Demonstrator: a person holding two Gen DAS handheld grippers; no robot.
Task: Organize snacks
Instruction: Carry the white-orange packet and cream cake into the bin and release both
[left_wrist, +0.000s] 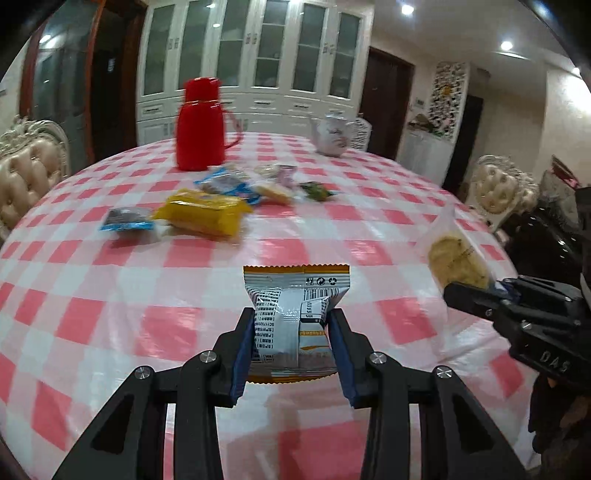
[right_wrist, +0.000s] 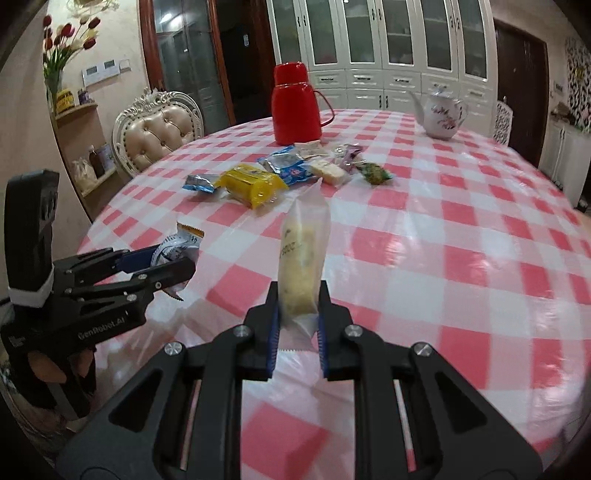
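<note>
the round table (left_wrist: 92, 295) in a pink-and-white checked cloth fills both views, with a red thermos (left_wrist: 200, 125) and a floral teapot (right_wrist: 443, 114) toward the top of the frame and a loose cluster of snack packets (right_wrist: 288, 173) around a yellow packet (left_wrist: 205, 214) just below them. at bottom centre of the left wrist view, the left gripper (left_wrist: 291, 325) is closed on a silver-and-orange snack packet (left_wrist: 295, 306), held above the cloth. at bottom centre of the right wrist view, the right gripper (right_wrist: 298, 306) is closed on a clear-wrapped pale cookie (right_wrist: 301, 258), edge-on and upright.
</note>
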